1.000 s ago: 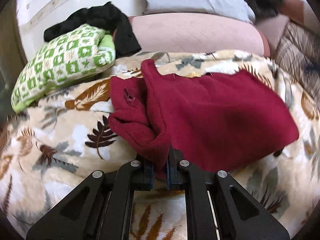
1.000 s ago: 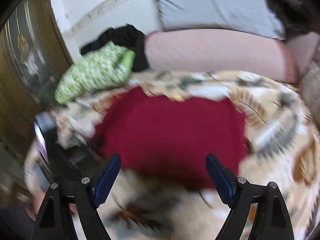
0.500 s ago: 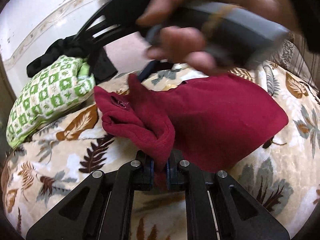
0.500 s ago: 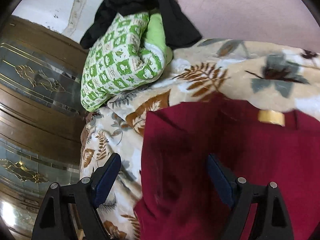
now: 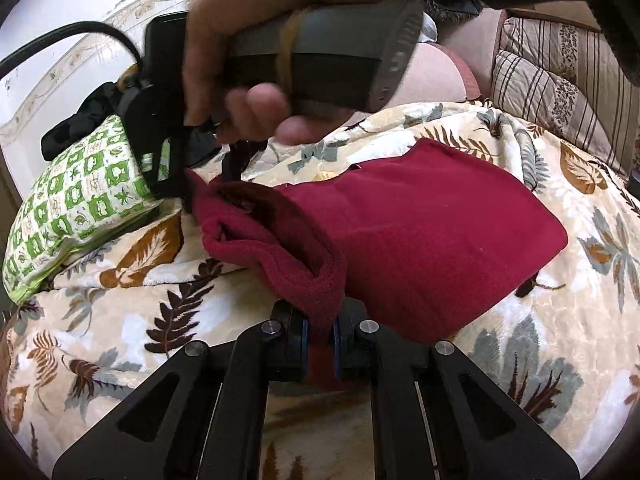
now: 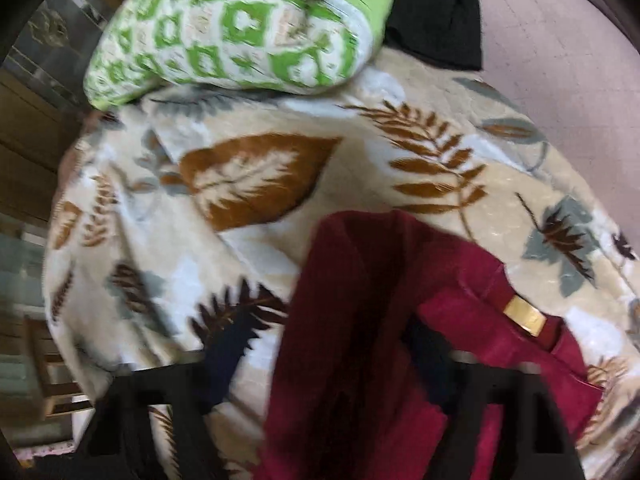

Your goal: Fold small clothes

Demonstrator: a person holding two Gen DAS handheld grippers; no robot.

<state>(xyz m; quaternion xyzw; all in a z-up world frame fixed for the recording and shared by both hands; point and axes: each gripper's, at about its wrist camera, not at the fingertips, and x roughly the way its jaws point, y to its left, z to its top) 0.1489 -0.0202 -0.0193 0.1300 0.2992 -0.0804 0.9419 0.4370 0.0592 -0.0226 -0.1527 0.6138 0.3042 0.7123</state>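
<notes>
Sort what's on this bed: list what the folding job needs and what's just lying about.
Part of the job:
- maroon garment
- left gripper, shut on its near edge
- right gripper, jaws apart over its far corner

Lying about:
- green patterned pillow
- black clothing behind the pillow
- leaf-print blanket underneath
- striped cushions

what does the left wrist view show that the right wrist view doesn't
Only the left wrist view shows the left gripper shut on a bunched edge of the maroon garment, the hand holding the right gripper's grey handle, and the striped cushions.

Only the right wrist view shows the garment's gold label, the right gripper with its jaws apart astride a fold of the garment, and the wooden furniture beside the bed.

Both show the garment, the leaf-print blanket, the green checked pillow and the black cloth behind it.
</notes>
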